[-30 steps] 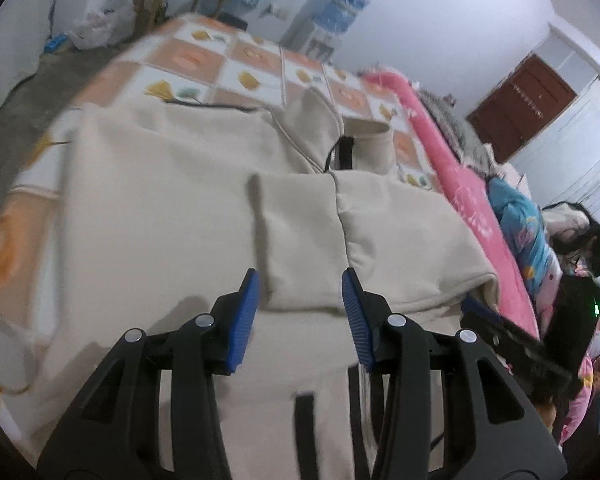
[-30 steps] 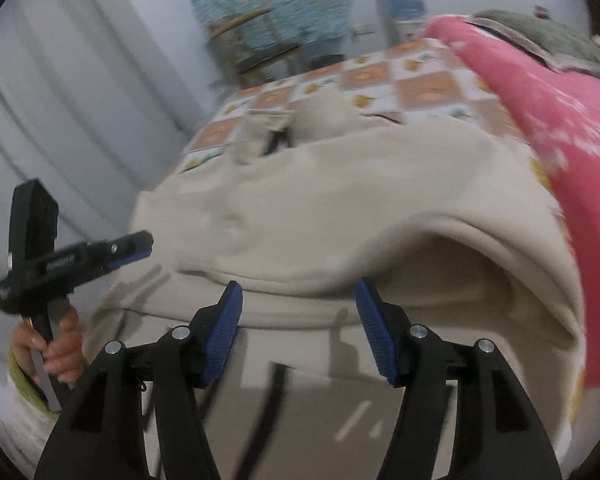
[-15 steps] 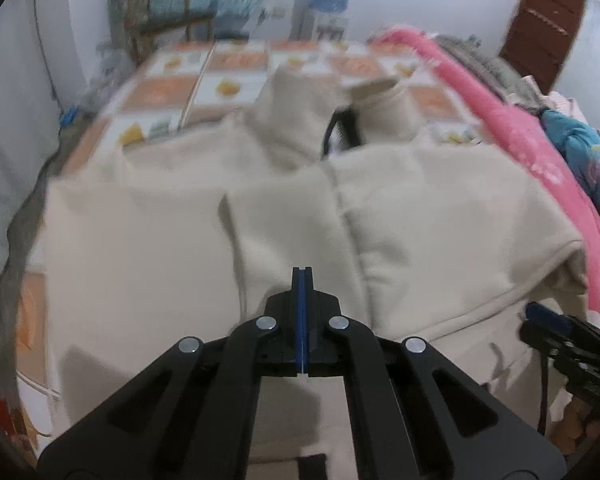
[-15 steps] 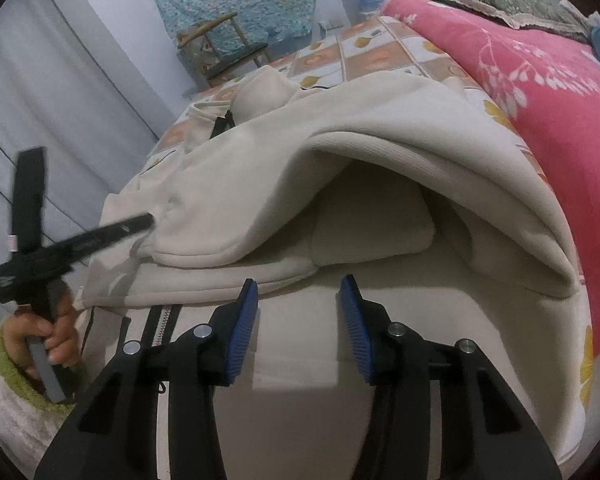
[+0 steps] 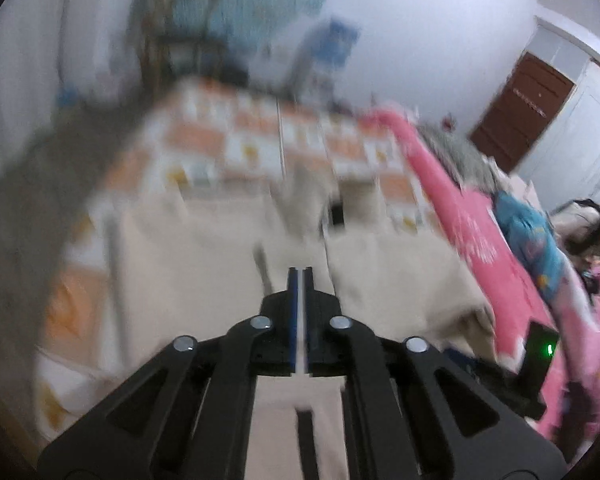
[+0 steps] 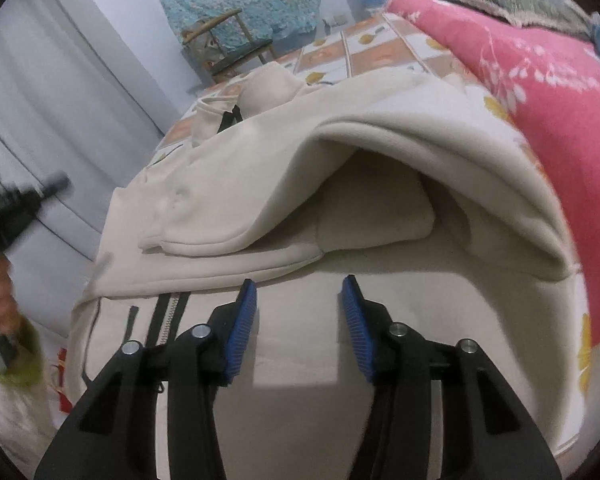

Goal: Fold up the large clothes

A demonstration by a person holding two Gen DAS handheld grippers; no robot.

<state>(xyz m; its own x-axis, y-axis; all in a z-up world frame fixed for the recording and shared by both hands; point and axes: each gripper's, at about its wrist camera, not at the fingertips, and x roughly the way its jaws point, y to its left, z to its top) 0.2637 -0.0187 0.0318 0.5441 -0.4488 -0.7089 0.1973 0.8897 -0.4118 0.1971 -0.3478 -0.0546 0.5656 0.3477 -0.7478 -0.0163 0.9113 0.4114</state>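
A cream zip-up jacket lies spread over the bed, on its orange-and-white checked cover, with a pink blanket along its right side. The left tongs are opening from almost together, only a thin slit between the blue pads, nothing in it. The right tongs stand apart and are opening, empty, above the jacket's near panel beside the zipper.
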